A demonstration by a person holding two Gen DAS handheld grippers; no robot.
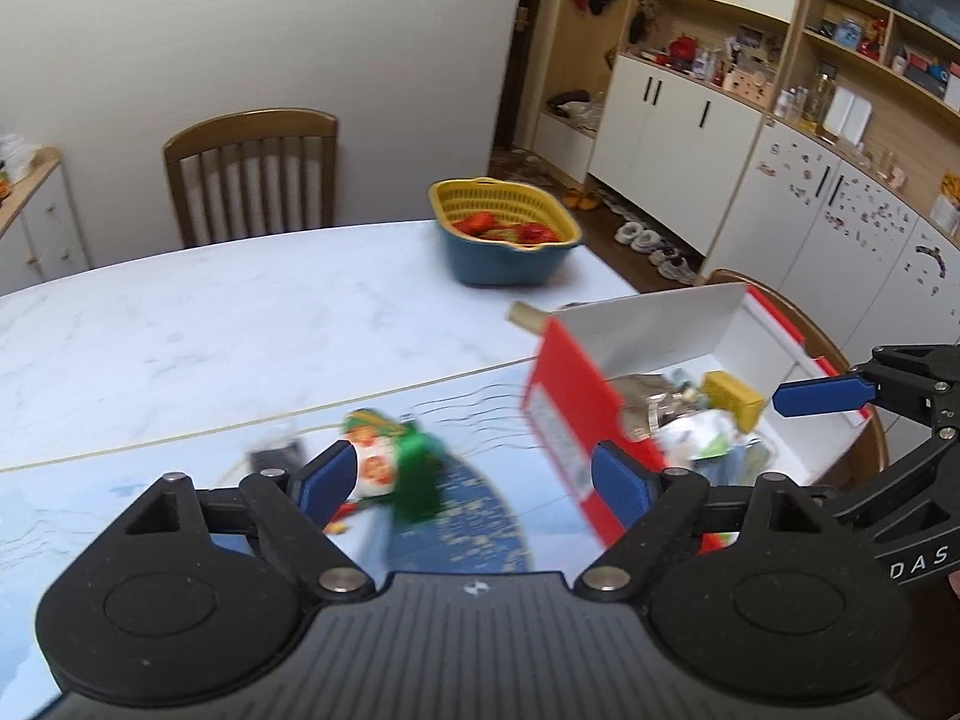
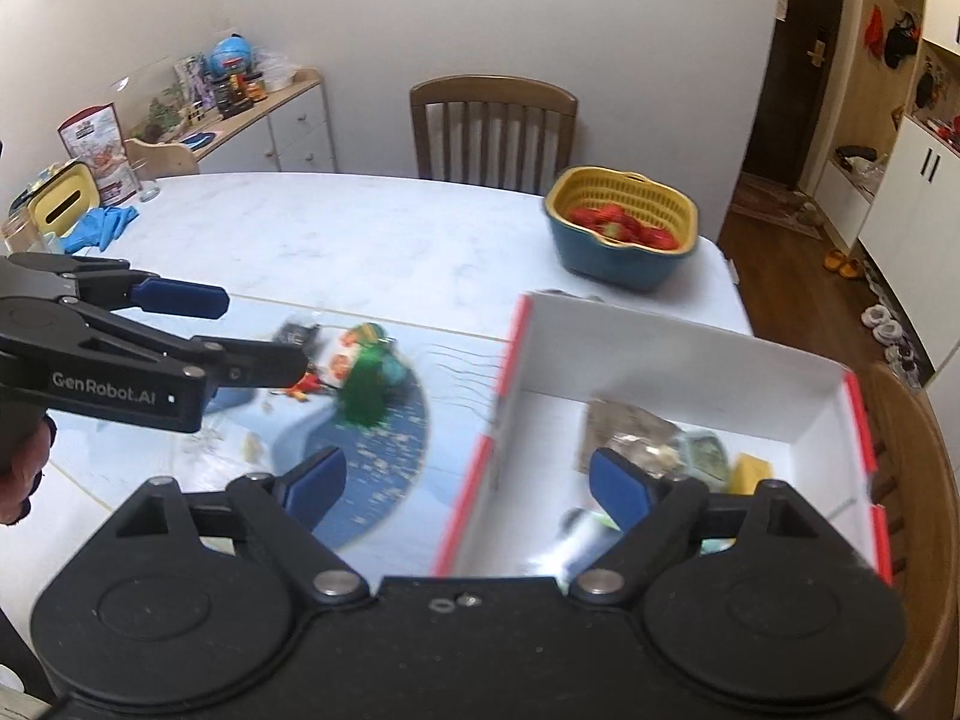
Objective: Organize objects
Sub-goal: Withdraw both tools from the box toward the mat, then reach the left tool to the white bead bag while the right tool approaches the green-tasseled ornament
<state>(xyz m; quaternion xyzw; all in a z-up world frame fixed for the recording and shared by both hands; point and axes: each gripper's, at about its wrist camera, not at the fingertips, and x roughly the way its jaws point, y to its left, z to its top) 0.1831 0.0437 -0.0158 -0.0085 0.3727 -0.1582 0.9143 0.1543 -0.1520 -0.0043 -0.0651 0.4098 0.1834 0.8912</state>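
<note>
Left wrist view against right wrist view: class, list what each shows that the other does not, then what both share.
Only the left wrist view shows the tall white cabinets, the shelves full of small items, and the red outer side of the box.

Only the right wrist view shows the side cabinet with a globe, the blue gloves and the yellow container at the table's far left.

Both show the marble table, the wooden chair, the yellow and blue basket of red produce, the green object on the blue mat, and the items inside the box.
</note>
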